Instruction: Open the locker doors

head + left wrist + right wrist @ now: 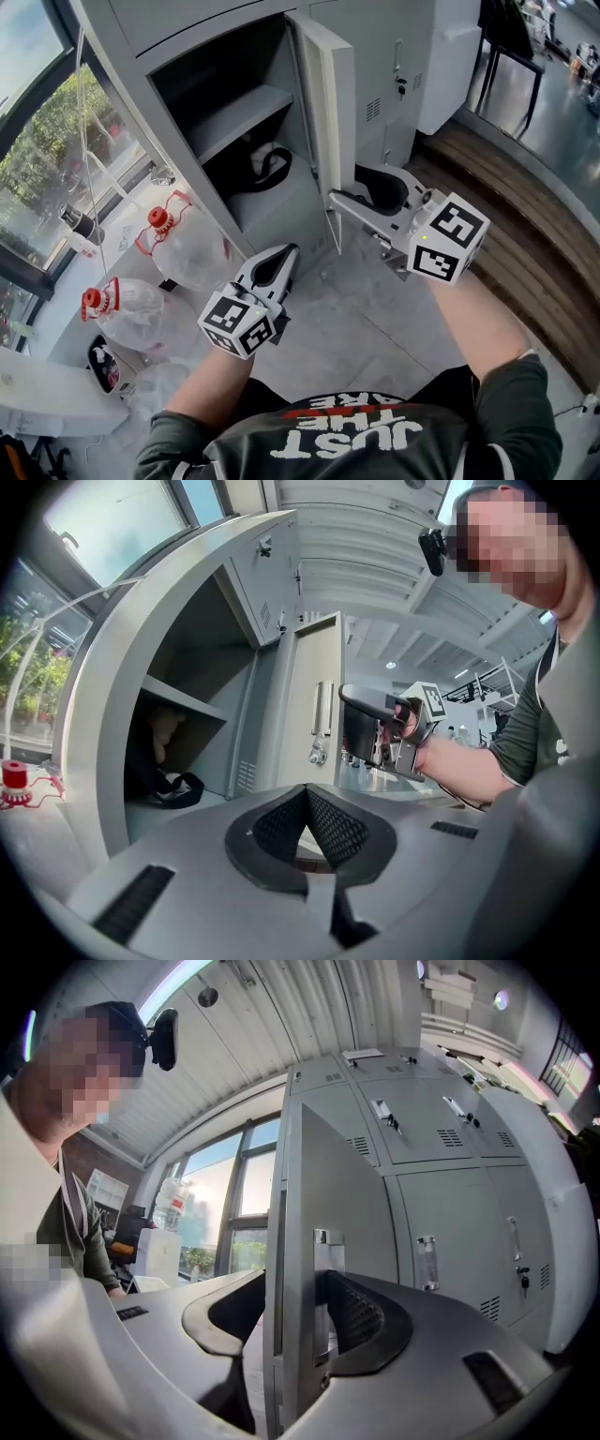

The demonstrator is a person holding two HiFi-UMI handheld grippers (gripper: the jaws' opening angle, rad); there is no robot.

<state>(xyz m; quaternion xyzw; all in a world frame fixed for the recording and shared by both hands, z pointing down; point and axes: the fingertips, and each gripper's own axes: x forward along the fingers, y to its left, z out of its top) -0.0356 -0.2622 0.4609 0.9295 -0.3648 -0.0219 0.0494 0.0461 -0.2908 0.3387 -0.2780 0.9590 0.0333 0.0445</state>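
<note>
Two jaws of the right gripper (292, 1290) are spread. The free edge of the open locker door (328, 1176) is seen between them, with its metal handle plate (328, 1241) just beside one pad, while the other pad is seen apart from the door. The left gripper (305, 797) is held empty with its jaws pressed together, pointed toward the open compartment (183, 639), where a dark strap (178, 787) is seen below the shelf (183, 700).

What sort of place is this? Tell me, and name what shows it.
Probably a workplace locker area: a bank of grey metal lockers, one locker door standing open, and big water bottles beside a window.
</note>
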